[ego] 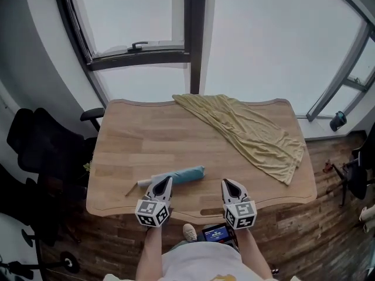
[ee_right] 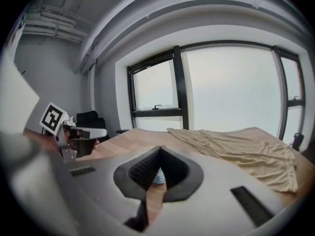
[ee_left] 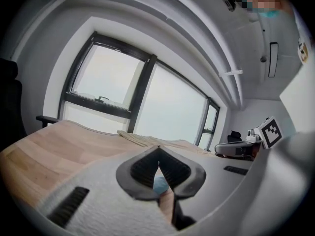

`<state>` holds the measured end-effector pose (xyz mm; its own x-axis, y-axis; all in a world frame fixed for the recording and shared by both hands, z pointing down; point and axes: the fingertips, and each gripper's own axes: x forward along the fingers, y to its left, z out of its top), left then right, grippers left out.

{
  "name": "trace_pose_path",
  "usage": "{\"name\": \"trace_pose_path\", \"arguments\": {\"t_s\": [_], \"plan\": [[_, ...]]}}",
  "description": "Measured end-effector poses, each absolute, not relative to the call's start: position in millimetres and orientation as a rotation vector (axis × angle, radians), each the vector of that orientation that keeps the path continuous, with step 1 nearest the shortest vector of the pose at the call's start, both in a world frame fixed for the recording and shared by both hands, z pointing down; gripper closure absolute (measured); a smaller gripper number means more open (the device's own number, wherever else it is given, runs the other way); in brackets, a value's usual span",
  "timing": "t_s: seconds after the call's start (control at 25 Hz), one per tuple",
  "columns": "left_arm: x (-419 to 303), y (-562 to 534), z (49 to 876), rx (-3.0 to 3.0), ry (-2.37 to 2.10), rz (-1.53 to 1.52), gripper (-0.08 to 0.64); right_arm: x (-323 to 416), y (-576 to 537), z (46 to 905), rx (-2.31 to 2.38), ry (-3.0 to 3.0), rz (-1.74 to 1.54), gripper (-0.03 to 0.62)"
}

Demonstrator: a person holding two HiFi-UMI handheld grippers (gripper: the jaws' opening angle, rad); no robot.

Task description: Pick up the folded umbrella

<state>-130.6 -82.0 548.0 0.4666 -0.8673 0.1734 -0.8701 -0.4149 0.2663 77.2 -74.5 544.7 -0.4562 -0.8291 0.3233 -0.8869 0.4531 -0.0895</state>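
1. The folded teal fabric umbrella is lying flat near the front edge of the light wooden desk, a bit left of the middle and running roughly along that edge
2. Left claw is fully closed, tips pressed together, nothing in it. From the head view its tips sit right at the umbrella's left part, can't tell if it's actually touching
3. Right claw is also closed tip to tip and empty. It's at the front edge just right of the umbrella's right end, not touching it
4. There's also a crumpled pale yellow cloth spread from the back edge down towards the right front corner, well apart from the umbrella
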Motion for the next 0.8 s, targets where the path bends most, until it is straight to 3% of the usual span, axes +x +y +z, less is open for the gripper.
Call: {"name": "trace_pose_path", "arguments": {"t_s": [0.56, 0.8], "plan": [[-117.0, -110.2, 527.2, 2.625, -1.411, 0.003, 0.54, 62.5, -111.1, 544.5, 1.475, -2.529, 0.406, 0.583], [-138.4, -122.4, 547.8, 2.449, -1.483, 0.091, 0.54, 49.0, -119.0, 547.4, 1.428, -2.546, 0.408, 0.583]]}}
